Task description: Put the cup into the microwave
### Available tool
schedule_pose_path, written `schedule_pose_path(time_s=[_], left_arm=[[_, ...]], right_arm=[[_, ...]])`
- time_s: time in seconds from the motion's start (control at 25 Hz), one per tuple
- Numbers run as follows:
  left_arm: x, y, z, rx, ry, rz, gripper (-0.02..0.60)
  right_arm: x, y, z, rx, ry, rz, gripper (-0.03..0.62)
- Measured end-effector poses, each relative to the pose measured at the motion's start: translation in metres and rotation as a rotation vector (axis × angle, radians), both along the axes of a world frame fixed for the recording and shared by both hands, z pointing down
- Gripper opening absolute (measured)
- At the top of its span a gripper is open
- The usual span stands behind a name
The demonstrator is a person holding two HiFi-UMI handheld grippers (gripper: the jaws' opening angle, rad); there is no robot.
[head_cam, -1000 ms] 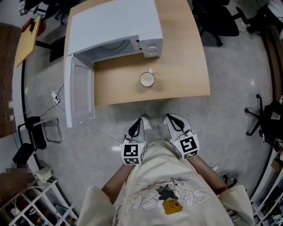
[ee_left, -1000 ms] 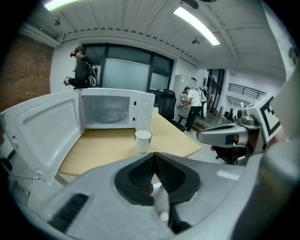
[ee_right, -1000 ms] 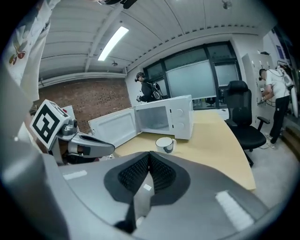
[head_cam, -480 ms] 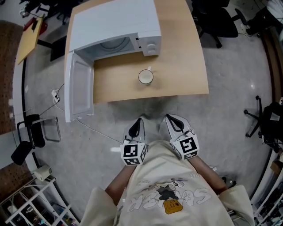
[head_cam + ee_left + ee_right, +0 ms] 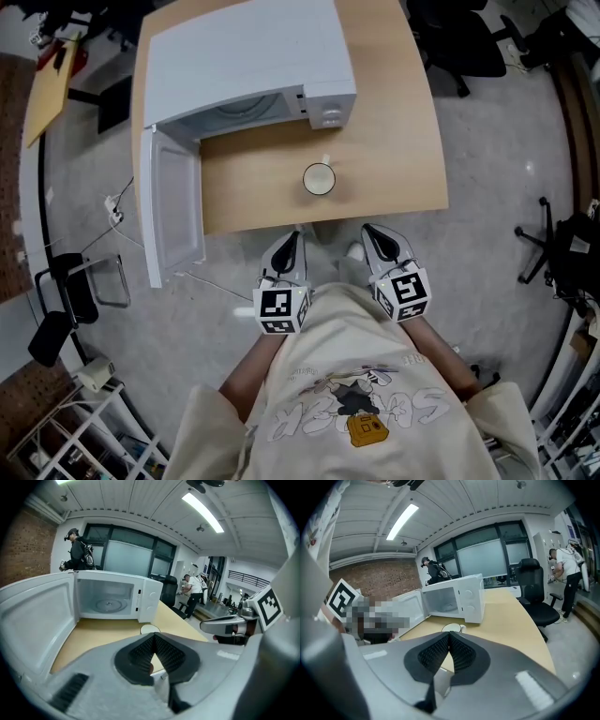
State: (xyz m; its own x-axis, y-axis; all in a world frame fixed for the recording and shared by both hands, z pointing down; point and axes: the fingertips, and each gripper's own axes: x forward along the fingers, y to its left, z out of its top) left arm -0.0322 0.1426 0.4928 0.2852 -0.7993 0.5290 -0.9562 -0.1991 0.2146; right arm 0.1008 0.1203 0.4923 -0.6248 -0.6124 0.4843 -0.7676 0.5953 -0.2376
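Microwave (image 5: pixel 248 66) stands at the left of the table (image 5: pixel 403 141), its door (image 5: pixel 173 211) swung wide open. Left gripper (image 5: pixel 289 242), jaws clenched together on nothing, is held at the table's near edge; the cup (image 5: pixel 319 178) stands upright on the tabletop beyond it and slightly to its right, apart from it, in front of the microwave's control panel. Right gripper (image 5: pixel 375 239), likewise clenched and empty, is at the same edge, with the cup beyond and to its left.
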Motion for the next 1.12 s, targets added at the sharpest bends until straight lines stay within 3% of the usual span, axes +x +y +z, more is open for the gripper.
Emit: schedule_pose_path(time_s=[0.24,0.28,0.36,0.48,0.64,0.8,0.84,0.92,1.12], left_arm=[[-0.019,-0.055,0.009,0.032,-0.026,0.117,0.007],[-0.016,-0.062,0.015,0.027,-0.042,0.153,0.081],[-0.006,-0.074,0.033,0.017,-0.09,0.229,0.429],[0.014,-0.091,0.073,0.015,-0.159,0.328,0.51],[0.037,-0.112,0.122,-0.012,-0.226,0.392,0.549],[0.053,-0.13,0.14,0.008,-0.251,0.404,0.549],[0.056,-0.133,0.14,0.018,-0.252,0.404,0.534],[0.057,-0.138,0.138,0.046,-0.257,0.397,0.401],[0.05,-0.144,0.136,0.031,-0.241,0.348,0.403]], right_arm=[[-0.018,-0.044,-0.004,-0.016,0.009,0.095,0.006],[-0.022,-0.047,-0.006,-0.011,0.013,0.09,0.006],[-0.026,-0.05,-0.009,-0.005,0.031,0.062,0.006],[-0.021,-0.058,-0.01,-0.009,0.052,0.039,0.006],[-0.006,-0.061,-0.009,-0.015,0.094,0.034,0.006],[0.009,-0.065,-0.009,-0.019,0.115,0.046,0.006],[0.013,-0.066,-0.01,-0.019,0.118,0.051,0.006],[0.018,-0.069,-0.01,-0.018,0.122,0.062,0.006],[0.026,-0.076,-0.014,-0.005,0.12,0.071,0.006]])
